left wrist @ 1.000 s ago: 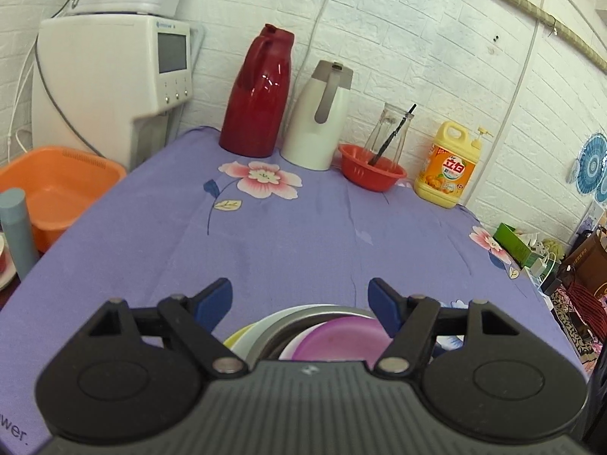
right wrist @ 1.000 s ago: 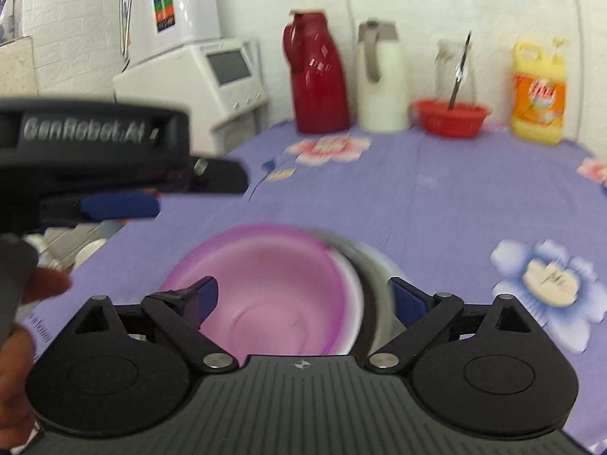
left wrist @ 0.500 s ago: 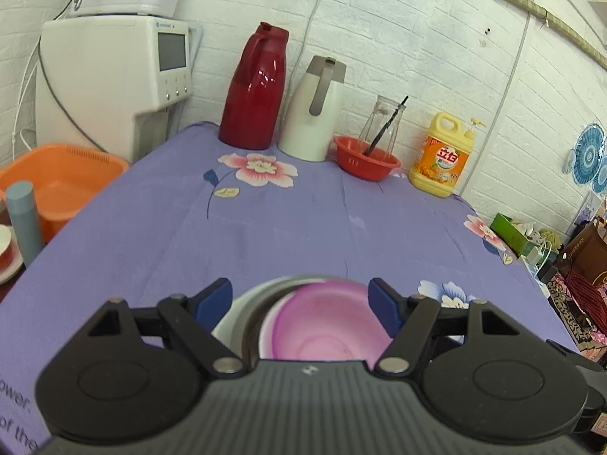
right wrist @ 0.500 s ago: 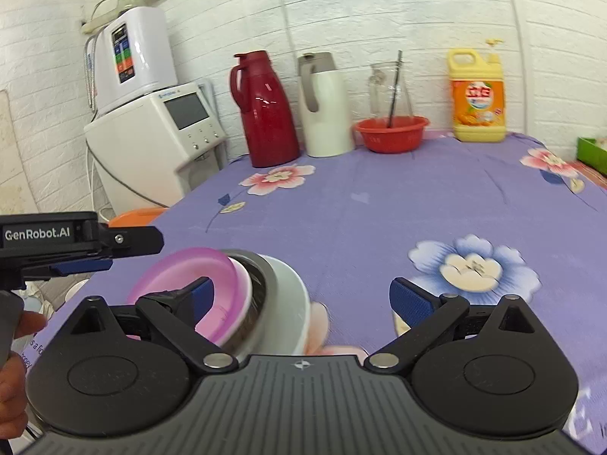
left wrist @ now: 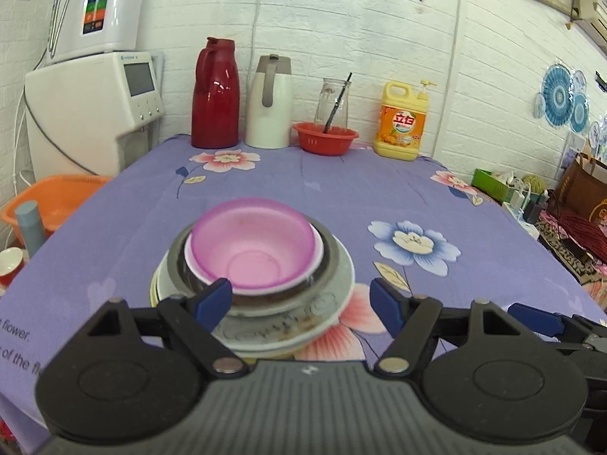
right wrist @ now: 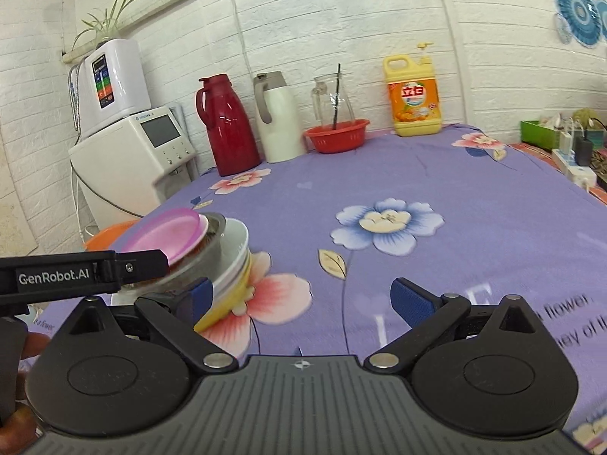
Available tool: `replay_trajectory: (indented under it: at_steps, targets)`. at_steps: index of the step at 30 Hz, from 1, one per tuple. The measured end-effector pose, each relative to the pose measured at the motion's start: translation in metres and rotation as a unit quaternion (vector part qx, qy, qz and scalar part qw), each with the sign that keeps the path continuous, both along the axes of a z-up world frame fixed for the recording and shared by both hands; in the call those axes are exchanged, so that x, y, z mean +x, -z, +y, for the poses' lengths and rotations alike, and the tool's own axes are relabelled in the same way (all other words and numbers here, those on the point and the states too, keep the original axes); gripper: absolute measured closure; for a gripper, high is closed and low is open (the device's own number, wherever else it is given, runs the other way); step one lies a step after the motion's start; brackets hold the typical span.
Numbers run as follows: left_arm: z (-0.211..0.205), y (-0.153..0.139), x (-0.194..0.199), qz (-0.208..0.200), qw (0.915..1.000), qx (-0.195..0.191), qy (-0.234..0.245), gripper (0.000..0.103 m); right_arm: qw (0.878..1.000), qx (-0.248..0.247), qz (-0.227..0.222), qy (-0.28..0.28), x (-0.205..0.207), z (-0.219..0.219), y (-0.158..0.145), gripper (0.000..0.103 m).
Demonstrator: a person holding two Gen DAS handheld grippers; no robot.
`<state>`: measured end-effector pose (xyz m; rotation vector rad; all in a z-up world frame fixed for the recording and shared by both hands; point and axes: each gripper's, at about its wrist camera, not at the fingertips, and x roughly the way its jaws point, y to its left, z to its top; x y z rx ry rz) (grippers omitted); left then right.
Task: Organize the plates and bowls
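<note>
Stack of dishes point(left wrist: 252, 265) sits on the purple floral tablecloth point(left wrist: 341, 189), toward the near-left part of the table. Top down: pink bowl point(left wrist: 253, 244) nested in a white bowl, then a metal bowl point(left wrist: 334, 256), white plate point(left wrist: 334, 303), yellow rim at the bottom, seen best in right wrist view point(right wrist: 235, 292).

Left gripper point(left wrist: 301, 301) spread wide, holding nothing; its left blue pad overlaps the near rim of the stack in view, contact unclear; its right pad sits off the stack's right edge over a pink flower print. Right gripper point(right wrist: 301, 299) also wide and empty, just right of the stack; its left pad is close to the yellow rim, touching or not I cannot tell.

Open cloth behind and right of the stack: bare purple fabric runs to the back wall row. Back row, well apart from the stack: red thermos point(left wrist: 214, 94), white thermos point(left wrist: 270, 102), red basket point(left wrist: 325, 138) with a glass jar in it, yellow detergent bottle point(left wrist: 402, 123).

Left of the stack the table edge drops off nearby; orange basin point(left wrist: 57, 199) and white dispenser point(left wrist: 95, 113) sit beyond that edge. Right edge is farther away, clutter beyond it.
</note>
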<state>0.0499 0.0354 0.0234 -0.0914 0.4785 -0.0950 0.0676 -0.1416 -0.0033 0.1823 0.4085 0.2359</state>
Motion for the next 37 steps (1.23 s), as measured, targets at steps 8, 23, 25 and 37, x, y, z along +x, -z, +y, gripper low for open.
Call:
replay_trajectory:
  at_steps: [8,23,25,37]
  targets:
    - [-0.013,0.017,-0.046,0.001,0.9997,-0.006,0.024,0.03,1.0,-0.012,0.005,0.001,-0.039,-0.004,0.014,0.0]
    - [0.0,0.032,-0.072,-0.011,0.9997,0.011,-0.017,0.03,0.999,-0.048,0.0,-0.003,-0.062,0.011,0.022,0.0]
    - [0.002,0.033,-0.073,-0.012,0.9995,0.014,-0.024,0.03,0.999,-0.054,0.002,0.001,-0.063,0.014,0.022,0.0]
    - [0.004,0.031,-0.077,-0.029,0.9994,0.003,-0.017,0.03,0.999,-0.043,0.005,0.007,-0.066,0.011,0.022,0.0]
